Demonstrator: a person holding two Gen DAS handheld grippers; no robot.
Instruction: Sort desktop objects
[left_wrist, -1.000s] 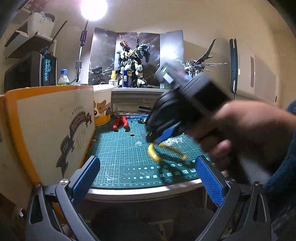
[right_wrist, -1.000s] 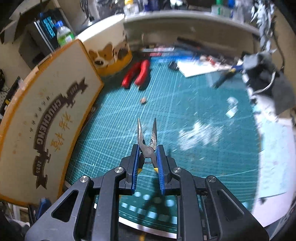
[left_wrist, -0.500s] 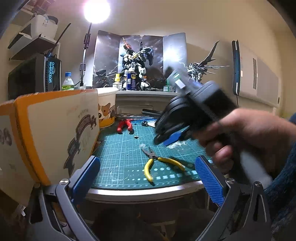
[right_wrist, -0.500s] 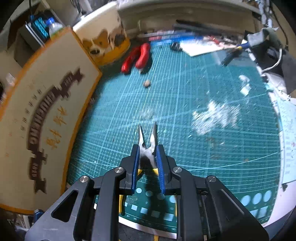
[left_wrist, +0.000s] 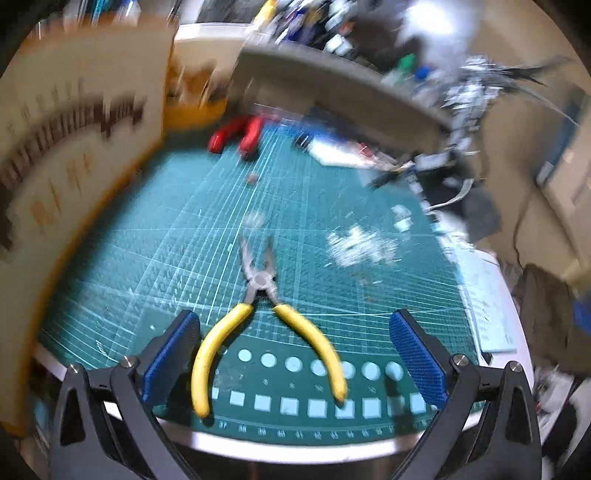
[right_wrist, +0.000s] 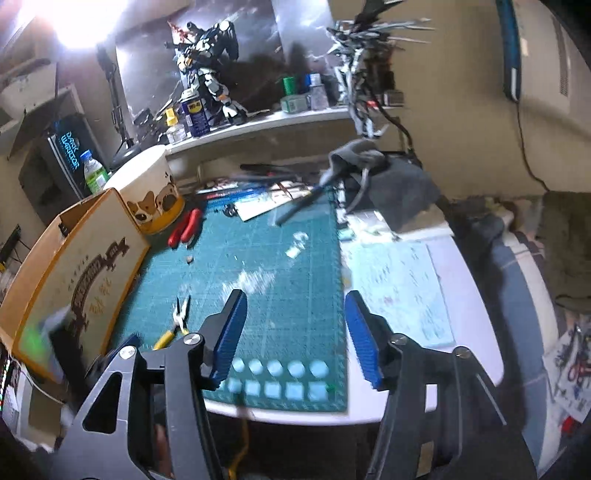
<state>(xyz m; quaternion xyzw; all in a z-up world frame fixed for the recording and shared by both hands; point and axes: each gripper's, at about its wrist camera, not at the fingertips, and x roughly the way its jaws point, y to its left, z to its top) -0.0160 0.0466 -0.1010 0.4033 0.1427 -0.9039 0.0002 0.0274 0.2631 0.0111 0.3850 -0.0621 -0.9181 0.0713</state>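
Left gripper (left_wrist: 295, 354) tilted down, fingers wide either side of yellow-handled pliers (left_wrist: 264, 314), right gripper (right_wrist: 295, 336) fingers opening, empty

The left gripper (left_wrist: 291, 354) is showing black angular arms with triangular cut-outs, silver screws and blue ribbed pads (left_wrist: 171, 356). The right gripper (right_wrist: 295, 339) is wearing identical black links, screws and blue pads (right_wrist: 231, 334).

Yellow-handled pliers (left_wrist: 260, 284) flat on the green cutting mat (left_wrist: 155, 258), near its front edge, nose open and pointing away, handles splayed apart. Red-handled pliers (left_wrist: 240, 134) flat at the mat's far left corner.
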